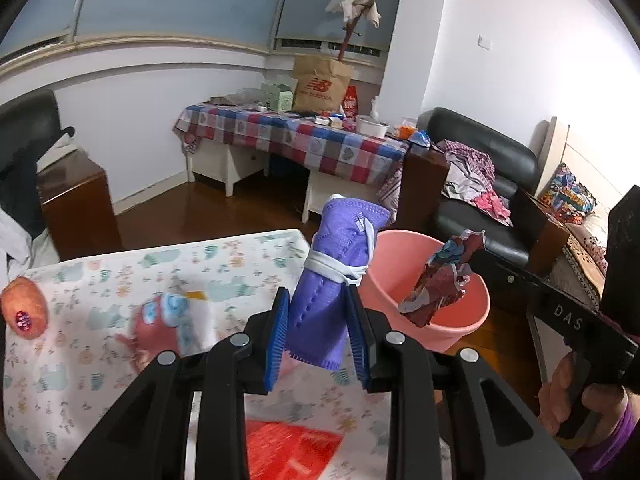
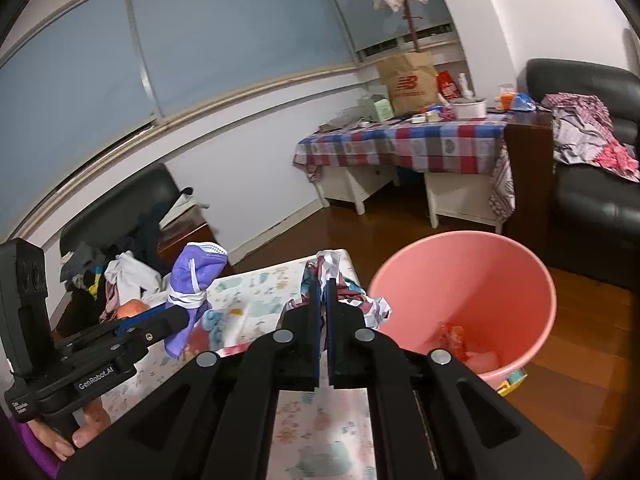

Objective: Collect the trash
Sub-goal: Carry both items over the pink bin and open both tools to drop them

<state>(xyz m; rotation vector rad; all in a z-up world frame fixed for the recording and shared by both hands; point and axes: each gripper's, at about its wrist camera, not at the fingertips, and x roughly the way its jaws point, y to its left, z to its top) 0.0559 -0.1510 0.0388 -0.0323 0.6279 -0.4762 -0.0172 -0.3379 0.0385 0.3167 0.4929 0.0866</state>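
Note:
My left gripper is shut on a rolled purple face mask tied with its white straps, held upright above the table's right edge; it also shows in the right wrist view. My right gripper is shut on a crumpled dark red and white wrapper, seen held over the bin in the left wrist view. A pink bin stands on the floor right of the table, with red trash inside.
The table has a patterned cloth, with a red and blue wrapper, a red packet and an orange fruit on it. A black sofa with clothes and a checked table lie beyond.

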